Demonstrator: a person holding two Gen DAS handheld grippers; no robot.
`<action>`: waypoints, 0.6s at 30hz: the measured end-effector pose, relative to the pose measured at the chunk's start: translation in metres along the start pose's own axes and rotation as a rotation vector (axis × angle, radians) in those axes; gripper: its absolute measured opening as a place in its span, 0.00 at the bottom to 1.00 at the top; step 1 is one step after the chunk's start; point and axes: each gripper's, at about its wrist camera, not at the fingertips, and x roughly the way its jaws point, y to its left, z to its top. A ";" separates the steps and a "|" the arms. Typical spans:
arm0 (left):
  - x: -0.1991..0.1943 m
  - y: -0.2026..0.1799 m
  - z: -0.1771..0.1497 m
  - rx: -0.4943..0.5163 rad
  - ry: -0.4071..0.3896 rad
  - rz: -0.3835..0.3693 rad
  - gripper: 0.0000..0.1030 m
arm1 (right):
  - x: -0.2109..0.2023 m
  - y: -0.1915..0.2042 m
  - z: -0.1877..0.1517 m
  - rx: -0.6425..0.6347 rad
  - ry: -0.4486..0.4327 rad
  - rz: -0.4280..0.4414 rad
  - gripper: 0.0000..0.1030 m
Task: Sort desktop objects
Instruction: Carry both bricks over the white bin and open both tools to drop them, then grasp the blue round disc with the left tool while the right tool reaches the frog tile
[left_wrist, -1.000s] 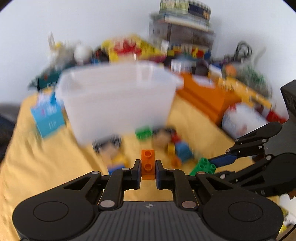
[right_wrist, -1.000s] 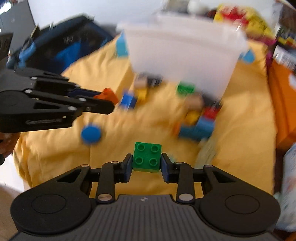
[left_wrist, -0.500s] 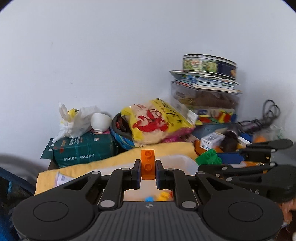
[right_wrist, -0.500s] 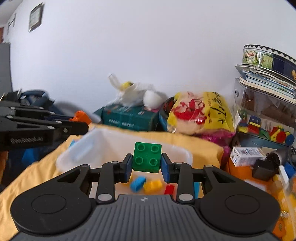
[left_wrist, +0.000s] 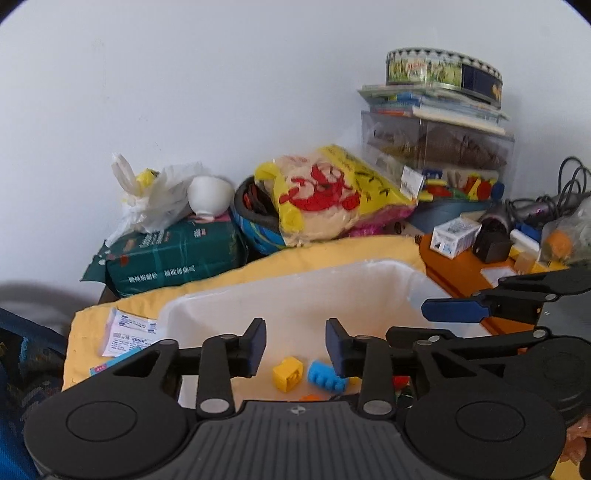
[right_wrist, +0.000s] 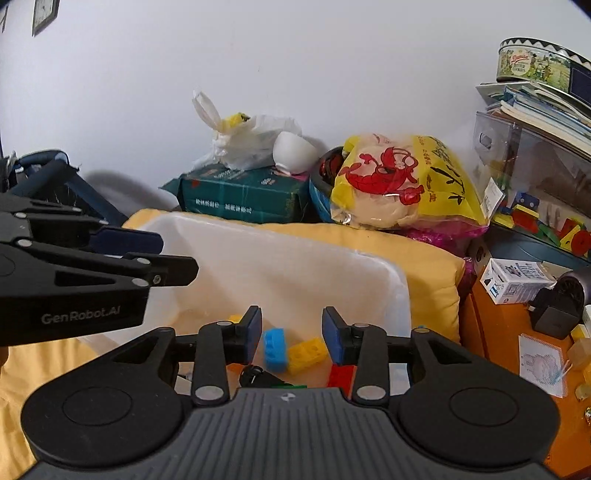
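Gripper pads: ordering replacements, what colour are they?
Blue pads; clearest in the right wrist view.

Near wall of the white bin (left_wrist: 369, 280) hidden from me behind my left gripper (left_wrist: 295, 345), red brick (right_wrist: 341, 374) half covered by my right gripper (right_wrist: 291, 334), green brick (right_wrist: 290, 386) a mere sliver, orange brick (left_wrist: 312, 397) barely showing, tissue pack (left_wrist: 173, 254) lettering unreadable.

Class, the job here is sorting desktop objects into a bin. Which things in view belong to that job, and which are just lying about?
Part of the job: white bin; yellow brick; blue brick; red brick; left gripper and right gripper, both open and empty over the bin.

Lying about: yellow bag; green pack; round tin; white bowl.
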 end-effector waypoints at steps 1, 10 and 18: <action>-0.007 -0.001 0.000 -0.004 -0.013 0.001 0.44 | -0.003 0.001 0.001 0.004 -0.006 0.003 0.40; -0.075 -0.019 -0.040 -0.004 -0.051 -0.016 0.55 | -0.054 0.001 -0.013 0.061 -0.066 0.049 0.48; -0.102 -0.038 -0.111 -0.011 0.088 -0.009 0.59 | -0.100 0.013 -0.058 0.080 -0.071 0.119 0.54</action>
